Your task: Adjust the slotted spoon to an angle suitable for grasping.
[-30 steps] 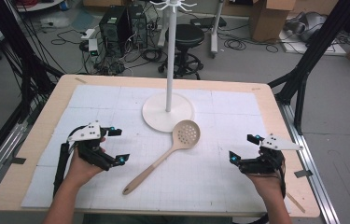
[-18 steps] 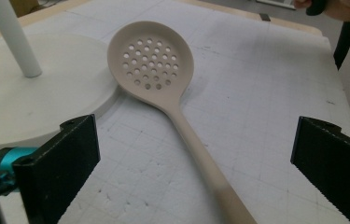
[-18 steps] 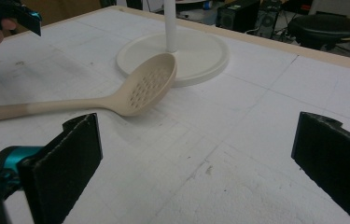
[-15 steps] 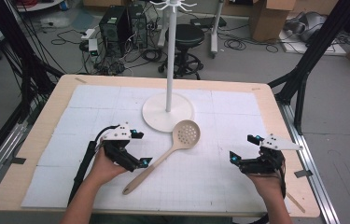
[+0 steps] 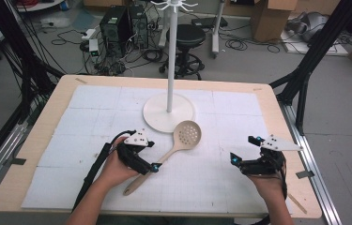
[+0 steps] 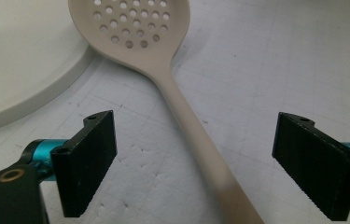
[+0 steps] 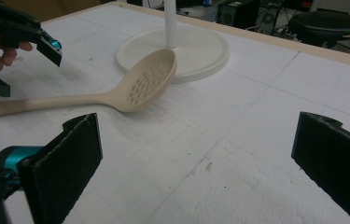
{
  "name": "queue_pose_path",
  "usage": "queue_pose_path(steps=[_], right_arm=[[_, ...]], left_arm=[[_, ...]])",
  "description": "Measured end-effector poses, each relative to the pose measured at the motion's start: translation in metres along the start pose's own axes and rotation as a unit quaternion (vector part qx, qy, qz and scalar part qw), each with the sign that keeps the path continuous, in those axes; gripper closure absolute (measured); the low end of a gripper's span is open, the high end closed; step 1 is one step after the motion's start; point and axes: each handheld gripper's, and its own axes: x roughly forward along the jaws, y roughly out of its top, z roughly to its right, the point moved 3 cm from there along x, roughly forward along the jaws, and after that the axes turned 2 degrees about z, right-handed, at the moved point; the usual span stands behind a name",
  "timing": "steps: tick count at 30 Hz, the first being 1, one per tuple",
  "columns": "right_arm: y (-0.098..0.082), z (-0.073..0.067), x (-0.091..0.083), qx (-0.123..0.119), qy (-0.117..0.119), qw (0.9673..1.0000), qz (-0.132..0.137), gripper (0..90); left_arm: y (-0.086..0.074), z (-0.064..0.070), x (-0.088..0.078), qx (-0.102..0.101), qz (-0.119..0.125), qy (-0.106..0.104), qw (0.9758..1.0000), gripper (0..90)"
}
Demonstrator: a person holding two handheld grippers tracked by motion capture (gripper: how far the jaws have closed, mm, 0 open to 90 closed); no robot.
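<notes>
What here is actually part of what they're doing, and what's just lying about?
In use, it seems:
- spoon, its handle between the open jaws of the left gripper
- stand, touching the spoon's bowl; perhaps involved
- right gripper, open, waiting

Just around:
- stool
- computers
- boxes

looking like a lab or test workshop: bare concrete floor carrying loose cables, computer towers sitting on the ground, cardboard boxes piling up at the back, black frame struts bracing around a plywood table.
</notes>
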Motion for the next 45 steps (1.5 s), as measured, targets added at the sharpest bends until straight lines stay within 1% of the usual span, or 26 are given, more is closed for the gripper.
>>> queue_pose_path(steps=[2, 3, 5, 6, 8, 10, 11, 12, 13, 14, 16, 17, 22, 25, 27, 29, 31, 32, 34, 35, 36, 39, 40, 42, 45], right_arm=[[0.000, 0.000, 0.000, 0.001, -0.001, 1.0000, -0.001, 0.4], [-0.001, 0.000, 0.001, -0.001, -0.001, 1.0000, -0.002, 0.4], [-0.001, 0.000, 0.001, -0.002, -0.002, 1.0000, -0.005, 0.4], [-0.002, 0.000, 0.001, -0.001, -0.002, 1.0000, -0.006, 0.4], [-0.002, 0.000, 0.002, 0.000, -0.001, 1.0000, -0.008, 0.4], [-0.002, 0.000, 0.002, -0.002, -0.003, 1.0000, -0.009, 0.4], [-0.002, 0.000, 0.002, -0.006, -0.003, 0.9999, -0.008, 0.4], [-0.002, 0.000, 0.003, -0.006, -0.003, 0.9999, -0.008, 0.4], [-0.003, -0.001, 0.003, -0.004, -0.002, 0.9999, -0.010, 0.4], [-0.003, -0.001, 0.003, -0.004, -0.002, 0.9999, -0.011, 0.4], [-0.003, -0.001, 0.003, -0.006, -0.003, 0.9999, -0.011, 0.4], [-0.003, -0.001, 0.003, -0.007, -0.004, 0.9999, -0.011, 0.4], [-0.003, -0.001, 0.003, -0.005, -0.003, 0.9999, -0.011, 0.4], [-0.003, -0.001, 0.002, -0.004, -0.003, 0.9999, -0.011, 0.4], [-0.003, -0.001, 0.002, -0.004, -0.003, 0.9999, -0.011, 0.5], [-0.003, -0.001, 0.002, -0.004, -0.003, 0.9999, -0.012, 0.4], [-0.003, -0.001, 0.002, -0.005, -0.002, 0.9999, -0.012, 0.4], [-0.003, -0.001, 0.002, -0.005, -0.003, 0.9999, -0.012, 0.5], [-0.003, -0.001, 0.002, -0.005, -0.003, 0.9999, -0.011, 0.5], [-0.003, -0.001, 0.002, -0.005, -0.003, 0.9999, -0.011, 0.4], [-0.003, -0.001, 0.002, -0.005, -0.003, 0.9999, -0.011, 0.4], [-0.002, -0.001, 0.002, -0.005, -0.002, 0.9999, -0.011, 0.4], [-0.002, -0.001, 0.002, -0.005, -0.002, 0.9999, -0.011, 0.4], [-0.002, -0.001, 0.002, -0.005, -0.002, 0.9999, -0.011, 0.4], [-0.002, -0.001, 0.002, -0.007, -0.003, 0.9999, -0.009, 0.4]], left_arm=[[-0.001, 0.000, 0.001, -0.001, -0.011, 0.000, 0.9999, 19.1], [-0.002, 0.000, 0.002, -0.001, -0.013, -0.003, 0.9999, 23.8], [-0.003, 0.001, 0.004, 0.002, -0.022, -0.007, 0.9997, 29.5], [-0.004, 0.001, 0.005, 0.004, -0.034, -0.007, 0.9994, 30.6], [-0.006, 0.002, 0.008, 0.009, -0.047, -0.008, 0.9988, 33.4], [-0.007, 0.004, 0.012, 0.009, -0.057, -0.008, 0.9983, 37.7], [-0.008, 0.004, 0.013, 0.011, -0.063, -0.007, 0.9979, 42.2], [-0.009, 0.006, 0.017, 0.012, -0.074, -0.009, 0.9971, 46.1], [-0.010, 0.007, 0.019, 0.018, -0.082, -0.011, 0.9964, 50.6], [-0.010, 0.009, 0.019, 0.027, -0.082, -0.006, 0.9962, 50.8], [-0.009, 0.010, 0.019, 0.030, -0.082, -0.011, 0.9961, 54.5], [-0.009, 0.011, 0.019, 0.030, -0.085, -0.014, 0.9959, 58.9], [-0.007, 0.012, 0.019, 0.033, -0.092, -0.008, 0.9951, 60.4], [-0.007, 0.011, 0.017, 0.034, -0.097, 0.001, 0.9947, 62.8], [-0.007, 0.009, 0.016, 0.028, -0.100, -0.001, 0.9946, 65.0], [-0.007, 0.008, 0.014, 0.028, -0.104, 0.000, 0.9941, 66.9], [-0.008, 0.009, 0.014, 0.028, -0.104, -0.001, 0.9942, 68.5], [-0.007, 0.008, 0.014, 0.033, -0.110, -0.003, 0.9934, 69.1], [-0.007, 0.009, 0.014, 0.033, -0.109, -0.006, 0.9935, 70.7], [-0.007, 0.010, 0.014, 0.036, -0.113, -0.007, 0.9929, 71.4], [-0.006, 0.011, 0.014, 0.037, -0.113, -0.007, 0.9929, 72.1], [-0.005, 0.012, 0.014, 0.048, -0.122, -0.014, 0.9912, 75.1], [-0.005, 0.014, 0.014, 0.059, -0.123, -0.019, 0.9904, 75.9], [-0.004, 0.016, 0.015, 0.074, -0.127, -0.022, 0.9889, 76.1], [-0.003, 0.015, 0.016, 0.076, -0.134, -0.024, 0.9878, 76.1]])
